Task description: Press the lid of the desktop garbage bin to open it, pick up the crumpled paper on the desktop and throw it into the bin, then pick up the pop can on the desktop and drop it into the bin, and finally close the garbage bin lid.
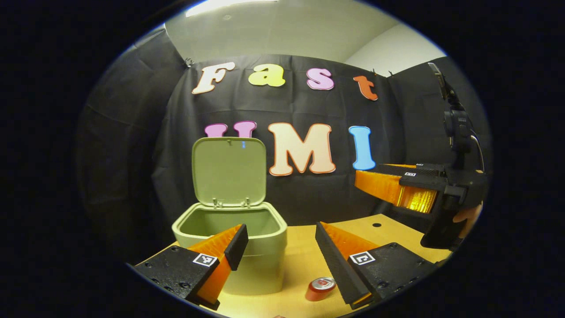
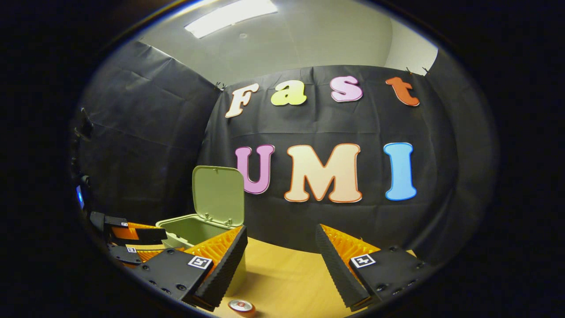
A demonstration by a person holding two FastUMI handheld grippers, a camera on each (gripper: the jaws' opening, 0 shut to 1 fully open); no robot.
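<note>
Both grippers spread, empty. Pop can (image 1: 321, 289) sits near bin (image 1: 229, 247) base; sloppy pinch could roll it away.

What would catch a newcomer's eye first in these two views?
Most striking is the green garbage bin at the left of the wooden desktop, its lid standing upright and open. Next comes the red pop can on the desktop near the front, to the right of the bin, between the open fingers of the left gripper. The right gripper is open too and holds nothing.
</note>
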